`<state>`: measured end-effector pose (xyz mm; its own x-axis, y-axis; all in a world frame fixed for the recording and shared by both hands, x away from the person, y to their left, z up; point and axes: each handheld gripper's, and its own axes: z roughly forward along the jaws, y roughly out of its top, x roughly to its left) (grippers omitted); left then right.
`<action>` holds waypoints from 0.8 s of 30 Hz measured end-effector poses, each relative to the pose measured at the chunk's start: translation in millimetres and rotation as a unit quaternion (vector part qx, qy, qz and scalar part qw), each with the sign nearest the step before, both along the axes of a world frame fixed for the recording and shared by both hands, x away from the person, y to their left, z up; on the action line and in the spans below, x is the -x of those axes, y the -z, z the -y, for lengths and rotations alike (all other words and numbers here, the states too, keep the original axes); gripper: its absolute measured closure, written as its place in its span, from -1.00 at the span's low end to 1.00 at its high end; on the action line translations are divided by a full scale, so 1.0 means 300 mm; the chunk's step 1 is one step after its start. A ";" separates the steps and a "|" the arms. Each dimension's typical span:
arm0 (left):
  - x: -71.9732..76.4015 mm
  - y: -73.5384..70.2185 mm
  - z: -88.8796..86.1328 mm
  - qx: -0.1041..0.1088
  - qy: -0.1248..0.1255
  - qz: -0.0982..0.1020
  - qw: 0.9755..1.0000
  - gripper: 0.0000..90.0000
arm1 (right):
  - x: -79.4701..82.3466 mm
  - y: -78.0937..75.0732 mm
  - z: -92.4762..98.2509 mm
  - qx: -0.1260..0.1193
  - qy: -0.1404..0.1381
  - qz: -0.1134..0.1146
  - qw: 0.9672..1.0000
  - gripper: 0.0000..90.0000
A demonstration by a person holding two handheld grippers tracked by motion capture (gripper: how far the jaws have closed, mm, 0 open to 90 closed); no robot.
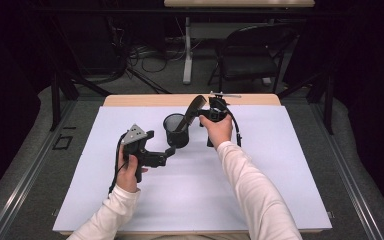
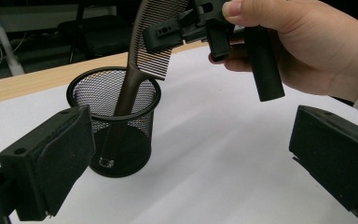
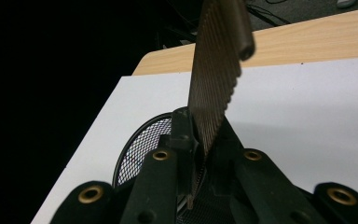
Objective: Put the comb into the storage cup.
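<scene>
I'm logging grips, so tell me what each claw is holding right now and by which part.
The right claw holds the brown comb by its toothed end, handle down inside the black mesh cup. The left claw stands open beside the cup, holding nothing.

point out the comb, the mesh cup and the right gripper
comb (image 2: 154,28), left gripper view, on its toothed part.
mesh cup (image 2: 140,128), left gripper view, on its outer wall.
right gripper (image 1: 203,112), high view, between its fingertips, at the comb.

A high view looks forward and down over the whole white table (image 1: 260,190) from the person's side. The left gripper view sits low and near, facing the mesh cup (image 2: 114,121). The right gripper view peers down closely onto that same cup (image 3: 140,144) and its comb (image 3: 216,88).
</scene>
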<state>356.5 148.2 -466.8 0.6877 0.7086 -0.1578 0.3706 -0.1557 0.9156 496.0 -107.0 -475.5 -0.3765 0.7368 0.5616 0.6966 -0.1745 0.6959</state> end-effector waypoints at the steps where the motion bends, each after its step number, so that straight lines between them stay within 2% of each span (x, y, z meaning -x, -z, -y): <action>1: 0.000 0.000 0.000 0.000 0.000 0.000 1.000 -0.99 | 0.000 0.000 0.000 0.000 0.000 -0.001 1.000 0.83; 7: 0.001 0.000 0.001 0.000 0.000 0.000 1.000 -0.99 | 0.002 0.000 -0.001 -0.001 0.000 -0.002 1.000 0.71; 10: 0.001 0.000 0.000 0.000 0.000 0.000 1.000 -0.99 | 0.002 -0.001 -0.002 -0.009 0.003 -0.004 1.000 0.55; 12: 0.001 0.000 0.000 0.000 0.000 0.000 1.000 -0.99 | 0.002 -0.001 -0.001 0.004 0.007 -0.001 1.000 0.41; 17: 0.001 0.001 0.002 -0.001 0.001 0.000 1.000 -0.99 | -0.002 0.007 0.002 0.008 0.012 -0.003 1.000 0.14; 24: 0.001 0.001 0.004 -0.005 0.001 0.001 1.000 -0.99 | -0.006 0.019 0.006 0.010 0.004 -0.008 1.000 -0.06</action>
